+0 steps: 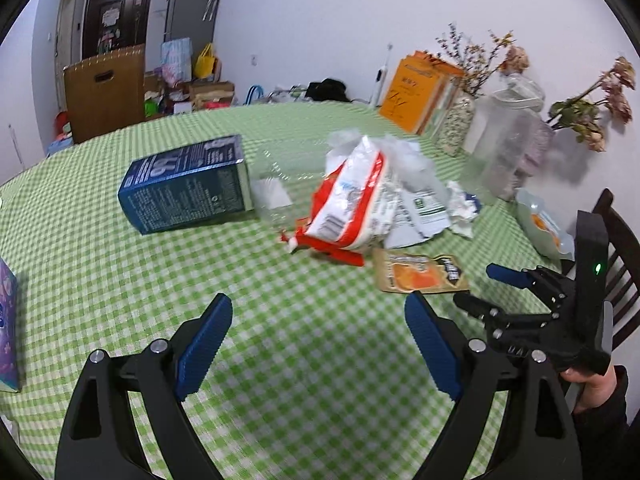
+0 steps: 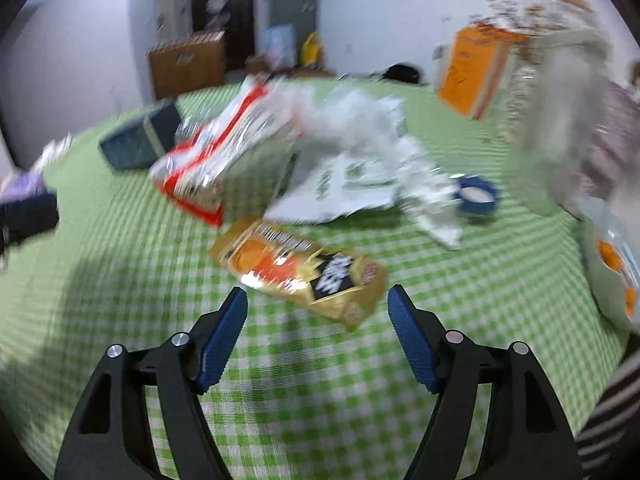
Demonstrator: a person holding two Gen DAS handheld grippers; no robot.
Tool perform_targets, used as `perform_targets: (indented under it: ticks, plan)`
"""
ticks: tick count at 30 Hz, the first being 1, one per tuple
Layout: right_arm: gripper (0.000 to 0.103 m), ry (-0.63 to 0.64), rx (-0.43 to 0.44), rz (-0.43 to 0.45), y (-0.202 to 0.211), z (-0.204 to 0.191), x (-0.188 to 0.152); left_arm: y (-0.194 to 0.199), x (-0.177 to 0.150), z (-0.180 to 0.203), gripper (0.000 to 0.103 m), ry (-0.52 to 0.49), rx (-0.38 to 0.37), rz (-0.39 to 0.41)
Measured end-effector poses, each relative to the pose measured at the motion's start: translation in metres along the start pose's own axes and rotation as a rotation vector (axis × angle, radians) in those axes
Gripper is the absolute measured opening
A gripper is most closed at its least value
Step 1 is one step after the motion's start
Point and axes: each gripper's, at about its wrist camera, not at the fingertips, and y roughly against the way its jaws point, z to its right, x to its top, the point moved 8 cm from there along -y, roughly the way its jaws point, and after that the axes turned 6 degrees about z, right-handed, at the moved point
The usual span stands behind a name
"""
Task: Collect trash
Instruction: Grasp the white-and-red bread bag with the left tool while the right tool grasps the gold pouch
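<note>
Both your grippers gape empty | right gripper (image 2: pixel 316 304) poised at gold snack wrapper (image 2: pixel 304 268) | left gripper (image 1: pixel 318 316) over green checked tablecloth (image 1: pixel 100 256)

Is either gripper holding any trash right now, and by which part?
Nothing is held. The left gripper and right gripper both have open, empty jaws; the gold snack wrapper lies flat ahead of the right one.
</note>
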Motion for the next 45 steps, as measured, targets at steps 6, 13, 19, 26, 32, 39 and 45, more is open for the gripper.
perform_targets:
  ticks: [6, 13, 19, 26, 32, 39, 45]
  plan:
    - [0.07, 0.109, 0.004, -0.038, -0.026, 0.001, 0.005, -0.02, -0.001, -0.002, 0.085, -0.011, 0.008, -0.038]
    - [0.07, 0.098, 0.165, -0.067, -0.048, 0.008, 0.015, -0.06, 0.013, 0.006, 0.085, -0.018, -0.089, -0.057]
    - [0.063, 0.118, 0.194, -0.051, -0.048, 0.005, 0.012, -0.091, 0.037, 0.009, 0.085, -0.094, -0.084, -0.042]
    - [0.039, 0.077, 0.205, -0.055, -0.034, 0.007, 0.005, -0.106, 0.032, 0.01, 0.0, -0.021, -0.098, -0.196]
    - [0.0, 0.002, 0.185, -0.049, -0.026, 0.007, -0.002, -0.069, 0.028, 0.015, 0.0, 0.018, -0.123, -0.146]
    - [0.0, -0.011, 0.151, 0.009, -0.006, 0.009, 0.006, -0.052, 0.033, -0.002, 0.016, 0.008, -0.041, -0.061]
    - [0.063, -0.047, 0.087, 0.019, -0.012, 0.035, 0.008, -0.088, 0.037, -0.007, 0.089, 0.132, -0.065, -0.099]
